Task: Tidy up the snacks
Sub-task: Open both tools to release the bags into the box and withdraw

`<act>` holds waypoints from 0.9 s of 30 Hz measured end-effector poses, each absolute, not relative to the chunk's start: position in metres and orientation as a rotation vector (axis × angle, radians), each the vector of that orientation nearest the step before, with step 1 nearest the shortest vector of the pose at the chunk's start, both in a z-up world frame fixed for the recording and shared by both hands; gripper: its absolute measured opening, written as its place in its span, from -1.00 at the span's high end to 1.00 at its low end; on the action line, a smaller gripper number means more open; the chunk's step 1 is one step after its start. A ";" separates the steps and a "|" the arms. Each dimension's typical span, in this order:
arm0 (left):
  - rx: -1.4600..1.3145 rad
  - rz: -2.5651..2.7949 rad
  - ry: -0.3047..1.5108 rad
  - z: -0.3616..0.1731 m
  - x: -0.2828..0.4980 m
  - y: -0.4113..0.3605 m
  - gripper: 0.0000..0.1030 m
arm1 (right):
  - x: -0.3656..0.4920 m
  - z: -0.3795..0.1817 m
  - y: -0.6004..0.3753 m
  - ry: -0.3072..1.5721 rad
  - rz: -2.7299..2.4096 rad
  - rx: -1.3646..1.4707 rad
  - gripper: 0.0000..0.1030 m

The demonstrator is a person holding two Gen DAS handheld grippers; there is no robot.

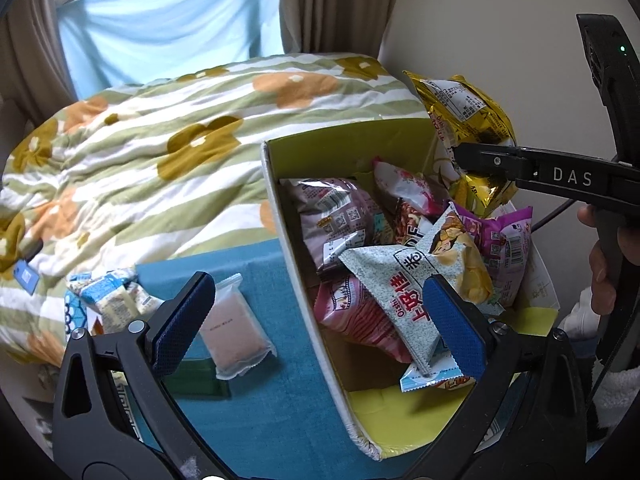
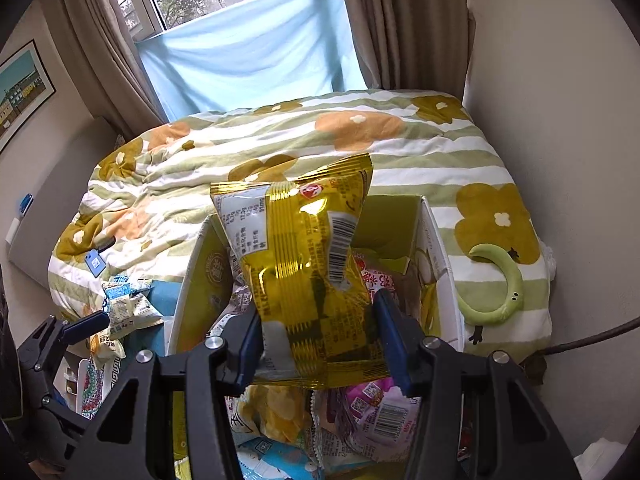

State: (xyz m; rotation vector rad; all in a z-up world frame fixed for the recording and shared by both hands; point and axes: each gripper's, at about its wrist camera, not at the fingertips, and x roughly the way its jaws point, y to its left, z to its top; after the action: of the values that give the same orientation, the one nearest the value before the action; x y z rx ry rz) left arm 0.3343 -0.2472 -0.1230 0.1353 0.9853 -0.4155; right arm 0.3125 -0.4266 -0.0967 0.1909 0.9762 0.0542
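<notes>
Right gripper (image 2: 318,344) is clamped on the lower part of a crinkled gold foil snack bag (image 2: 304,264), held upright above the yellow-lined cardboard box (image 1: 280,216) of mixed packets. Left gripper (image 1: 316,320) hangs with jaws wide, holding nothing, astride the box's near left wall. Recommended: lower the bag toward the far right corner before letting go, lest it slide off the heap. A clear-wrapped pink cake (image 1: 236,328) lies outside on the teal cloth (image 1: 272,408).

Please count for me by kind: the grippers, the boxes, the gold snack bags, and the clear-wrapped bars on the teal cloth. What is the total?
Grippers: 2, the left gripper and the right gripper
Box: 1
Gold snack bag: 1, held in the right gripper
Clear-wrapped bar: 1
Total: 5
</notes>
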 end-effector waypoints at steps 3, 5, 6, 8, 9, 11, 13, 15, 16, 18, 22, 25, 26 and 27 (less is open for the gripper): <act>0.128 -0.398 0.984 -0.122 0.335 -0.242 -0.99 | 0.322 -0.101 -0.424 0.984 0.068 0.208 0.02; 0.127 -0.388 0.985 -0.123 0.334 -0.238 -0.99 | 0.324 -0.103 -0.423 0.979 0.080 0.225 -0.48; 0.126 -0.385 0.986 -0.124 0.333 -0.237 -0.99 | 0.324 -0.103 -0.423 0.972 0.083 0.233 -0.70; 0.125 -0.378 0.990 -0.125 0.331 -0.235 -0.99 | 0.319 -0.103 -0.422 0.956 0.088 0.242 -0.94; 0.124 -0.375 0.992 -0.126 0.329 -0.234 -0.99 | 0.316 -0.104 -0.423 0.953 0.087 0.245 -0.94; 0.121 -0.372 0.994 -0.127 0.327 -0.233 -0.99 | 0.311 -0.106 -0.422 0.957 0.081 0.246 -0.95; 0.119 -0.369 0.991 -0.126 0.323 -0.232 -0.99 | 0.305 -0.108 -0.422 0.964 0.077 0.236 -0.95; 0.116 -0.370 0.980 -0.122 0.318 -0.231 -0.99 | 0.300 -0.108 -0.421 0.967 0.069 0.220 -0.95; 0.116 -0.371 0.973 -0.120 0.315 -0.231 -0.99 | 0.297 -0.107 -0.421 0.965 0.065 0.217 -0.95; 0.121 -0.370 0.958 -0.114 0.310 -0.229 -0.99 | 0.291 -0.103 -0.423 0.953 0.066 0.221 -0.95; 0.125 -0.366 0.918 -0.098 0.295 -0.225 -0.99 | 0.277 -0.092 -0.423 0.919 0.057 0.218 -0.95; 0.128 -0.361 0.884 -0.084 0.282 -0.220 -0.99 | 0.263 -0.079 -0.420 0.889 0.052 0.207 -0.95; 0.128 -0.357 0.873 -0.080 0.276 -0.218 -0.99 | 0.258 -0.075 -0.419 0.878 0.052 0.203 -0.95; 0.126 -0.355 0.864 -0.075 0.272 -0.216 -0.99 | 0.253 -0.071 -0.419 0.868 0.052 0.200 -0.95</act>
State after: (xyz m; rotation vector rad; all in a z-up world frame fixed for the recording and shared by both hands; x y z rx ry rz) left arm 0.2720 -0.2159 -0.0753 0.1262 0.8635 -0.3550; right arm 0.2527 -0.4190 -0.0710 0.2000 0.8679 0.0519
